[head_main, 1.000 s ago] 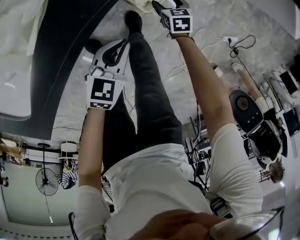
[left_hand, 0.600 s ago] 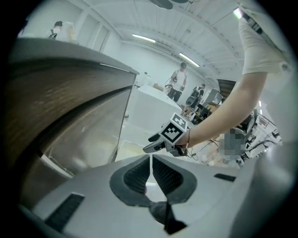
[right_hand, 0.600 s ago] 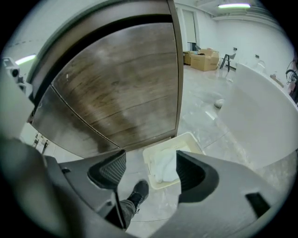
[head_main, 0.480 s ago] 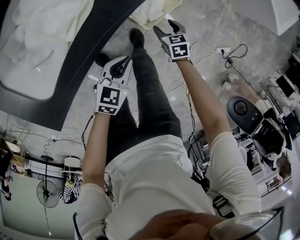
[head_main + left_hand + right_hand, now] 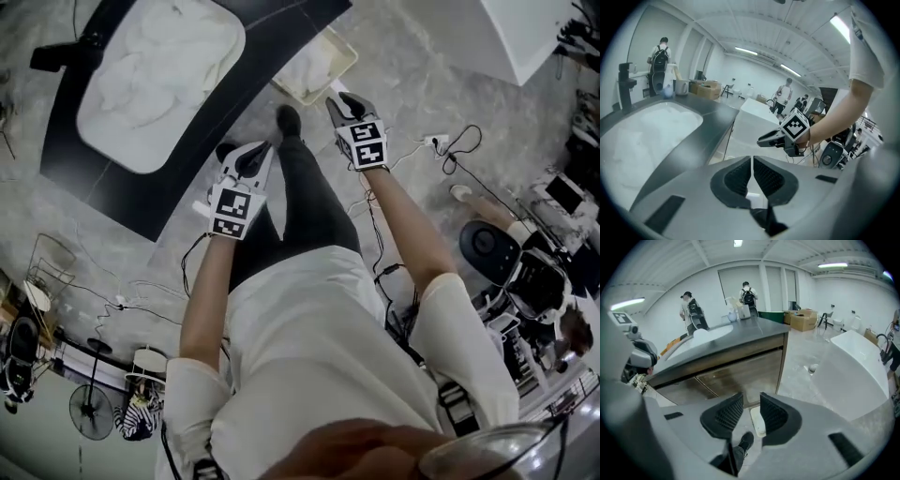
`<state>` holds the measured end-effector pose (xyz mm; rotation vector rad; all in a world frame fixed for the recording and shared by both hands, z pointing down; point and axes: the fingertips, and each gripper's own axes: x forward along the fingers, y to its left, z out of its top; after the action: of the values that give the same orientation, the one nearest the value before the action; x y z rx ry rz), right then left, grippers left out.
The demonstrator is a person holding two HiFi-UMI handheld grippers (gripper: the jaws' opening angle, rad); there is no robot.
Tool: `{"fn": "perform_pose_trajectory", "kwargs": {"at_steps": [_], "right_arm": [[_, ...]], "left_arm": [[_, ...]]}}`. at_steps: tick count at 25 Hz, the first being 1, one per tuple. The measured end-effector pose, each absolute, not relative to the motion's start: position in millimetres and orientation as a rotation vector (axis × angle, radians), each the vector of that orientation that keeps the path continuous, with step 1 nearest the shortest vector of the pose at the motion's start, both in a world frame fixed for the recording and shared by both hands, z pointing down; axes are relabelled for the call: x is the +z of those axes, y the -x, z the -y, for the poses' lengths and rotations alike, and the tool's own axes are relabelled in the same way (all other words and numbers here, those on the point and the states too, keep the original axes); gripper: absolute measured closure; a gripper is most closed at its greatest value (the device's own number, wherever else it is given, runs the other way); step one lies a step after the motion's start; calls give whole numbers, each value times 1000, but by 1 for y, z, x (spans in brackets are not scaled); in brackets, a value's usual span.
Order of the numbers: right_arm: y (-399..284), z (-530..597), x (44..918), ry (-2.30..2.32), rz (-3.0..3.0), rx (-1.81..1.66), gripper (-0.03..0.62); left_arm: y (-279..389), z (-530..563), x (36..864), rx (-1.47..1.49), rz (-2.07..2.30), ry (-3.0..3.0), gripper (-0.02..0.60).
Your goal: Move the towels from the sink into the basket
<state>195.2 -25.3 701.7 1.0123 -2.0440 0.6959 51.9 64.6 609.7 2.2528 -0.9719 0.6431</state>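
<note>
My left gripper (image 5: 259,156) hangs above the grey floor (image 5: 422,56), in front of my left leg. Its fingers are pressed together with nothing caught between them. My right gripper (image 5: 339,101) is held out beyond my right shoe (image 5: 289,120), up in the air and close to the near corner of the basket (image 5: 349,62). Its fingers have just been closing, but a narrow gap shows between them and they hold nothing. In the right gripper view I look through that gap to the basket far below.

The sink (image 5: 90,141) is a pale rounded basin set into the dark countertop (image 5: 187,159), well apart from both my grippers. Crumpled white towels (image 5: 159,75) fill it from edge to edge and no bare bottom shows. Neither gripper touches them.

The basket is a pale rectangular tub standing on the floor just beside the front of the countertop, between the counter and my right gripper. White cloth (image 5: 309,70) lies inside it. From up here I cannot tell whether that is one towel or several
</note>
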Motion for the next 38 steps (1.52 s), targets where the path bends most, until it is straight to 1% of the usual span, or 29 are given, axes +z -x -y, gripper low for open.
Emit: {"fn": "perform_pose_trajectory", "kwargs": {"at_steps": [8, 14, 22, 26, 31, 35, 38], "right_arm": [[-170, 19, 578, -1038, 2133, 610, 523], [-137, 13, 493, -1020, 2245, 559, 562], [-89, 4, 396, -956, 2393, 491, 595], [-64, 3, 353, -900, 2460, 505, 595], [-32, -4, 294, -836, 2616, 377, 595], [-15, -13, 258, -793, 2683, 250, 595], [-3, -16, 248, -767, 2705, 190, 595]], "left_arm": [[-31, -78, 515, 517, 977, -2190, 563], [1, -81, 449, 460, 1065, -2208, 563], [52, -96, 372, 372, 1227, -2200, 563], [83, -95, 328, 297, 1360, -2211, 563], [121, -93, 285, 224, 1542, -2227, 563], [138, -98, 262, 166, 1623, -2218, 563], [148, -102, 257, 143, 1649, -2214, 563]]}}
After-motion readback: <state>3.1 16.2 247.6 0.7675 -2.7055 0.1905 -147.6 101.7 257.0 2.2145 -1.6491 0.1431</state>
